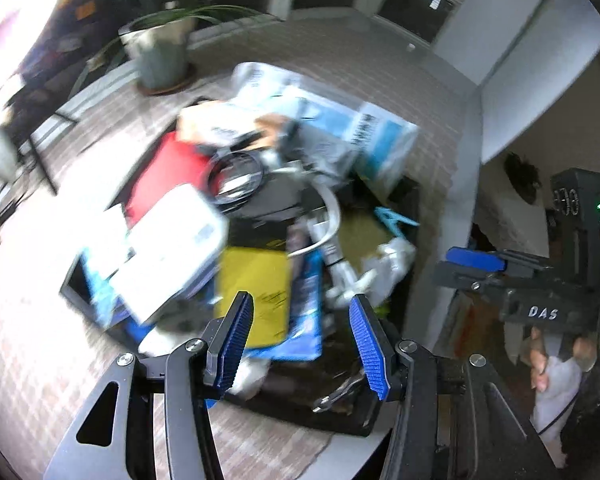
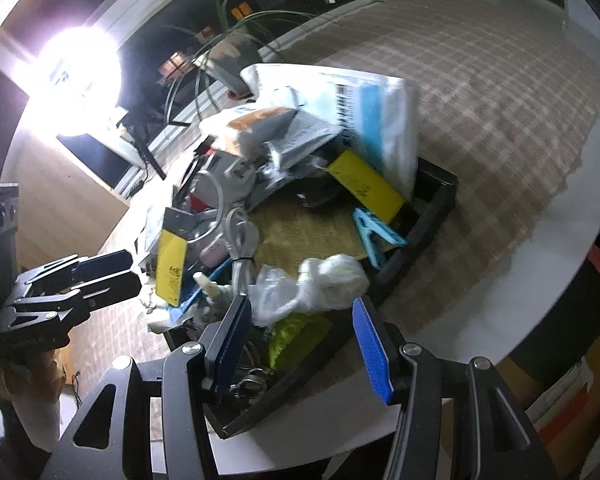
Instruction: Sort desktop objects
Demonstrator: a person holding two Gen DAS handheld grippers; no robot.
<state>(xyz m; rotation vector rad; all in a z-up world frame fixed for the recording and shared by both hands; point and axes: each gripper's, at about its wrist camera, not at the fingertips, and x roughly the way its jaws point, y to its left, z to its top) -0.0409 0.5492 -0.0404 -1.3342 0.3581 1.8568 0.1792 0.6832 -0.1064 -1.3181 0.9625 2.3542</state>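
Left gripper (image 1: 302,344) and right gripper (image 2: 300,344) hover over the black tray (image 2: 440,200) heaped with desktop clutter – yellow packet (image 1: 256,300), white cable (image 2: 240,236), blue clip (image 2: 374,236), crumpled plastic bag (image 2: 316,284). Both stand with jaws parted and nothing between the pads. The step appears to be choosing an item; the next move calls for descending onto one piece – likely the bag nearest the right gripper – without snagging the cable.

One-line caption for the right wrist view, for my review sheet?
Open right gripper above a black tray piled with clutter: blue clothes peg, white cable, crumpled plastic bag.
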